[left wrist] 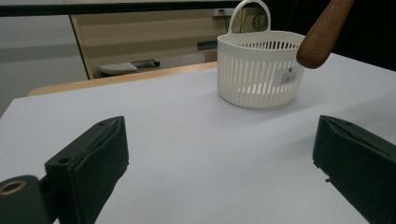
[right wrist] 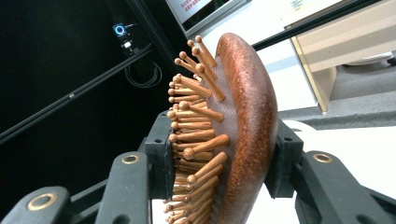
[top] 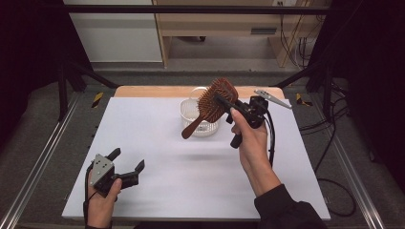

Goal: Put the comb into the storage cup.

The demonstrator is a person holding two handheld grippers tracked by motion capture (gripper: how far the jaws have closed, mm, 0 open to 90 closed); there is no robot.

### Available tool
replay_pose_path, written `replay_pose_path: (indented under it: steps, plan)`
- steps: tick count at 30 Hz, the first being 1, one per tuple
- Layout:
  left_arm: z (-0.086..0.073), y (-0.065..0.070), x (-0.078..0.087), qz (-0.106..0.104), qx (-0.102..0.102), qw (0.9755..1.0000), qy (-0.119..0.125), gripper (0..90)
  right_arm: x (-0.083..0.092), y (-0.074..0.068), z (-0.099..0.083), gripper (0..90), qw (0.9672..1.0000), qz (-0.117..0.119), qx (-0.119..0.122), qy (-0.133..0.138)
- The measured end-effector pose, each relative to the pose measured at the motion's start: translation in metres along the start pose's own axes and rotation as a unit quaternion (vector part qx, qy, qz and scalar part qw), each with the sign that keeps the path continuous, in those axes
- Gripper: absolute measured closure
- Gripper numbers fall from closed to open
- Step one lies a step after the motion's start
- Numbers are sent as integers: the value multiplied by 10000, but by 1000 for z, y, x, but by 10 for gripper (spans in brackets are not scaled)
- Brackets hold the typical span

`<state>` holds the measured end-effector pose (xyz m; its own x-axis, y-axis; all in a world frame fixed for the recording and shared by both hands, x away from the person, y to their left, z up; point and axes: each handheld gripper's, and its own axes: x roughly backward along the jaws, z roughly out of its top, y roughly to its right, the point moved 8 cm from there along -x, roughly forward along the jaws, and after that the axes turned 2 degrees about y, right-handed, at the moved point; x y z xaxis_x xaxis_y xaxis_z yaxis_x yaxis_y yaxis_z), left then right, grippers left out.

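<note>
1. White table sheet [top: 162,143], bare around the left gripper [top: 128,172], whose jaws are spread wide with nothing between them.
2. White slatted basket [top: 193,114] stands upright at the far middle.
3. Right gripper [top: 224,102] pinches the wooden hairbrush [top: 215,102] by its head, apparently lifted above the basket, handle sloping down.

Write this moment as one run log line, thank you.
right gripper: shut on hairbrush, above basket | left gripper: open, low over table
</note>
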<state>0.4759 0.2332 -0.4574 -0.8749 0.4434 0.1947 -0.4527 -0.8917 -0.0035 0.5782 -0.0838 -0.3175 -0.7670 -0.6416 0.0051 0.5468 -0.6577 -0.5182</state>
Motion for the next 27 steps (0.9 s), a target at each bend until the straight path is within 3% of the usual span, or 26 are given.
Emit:
replay_pose_path:
  steps: [20,27]
  plan:
    - [3,1,-4,27,-62,9999,105,26,-13,-3,24,537,9999,-51,76,117]
    - [4,-5,-10,107,-20,9998,176,25,-21,-1,33,537,9998,-112,73,160]
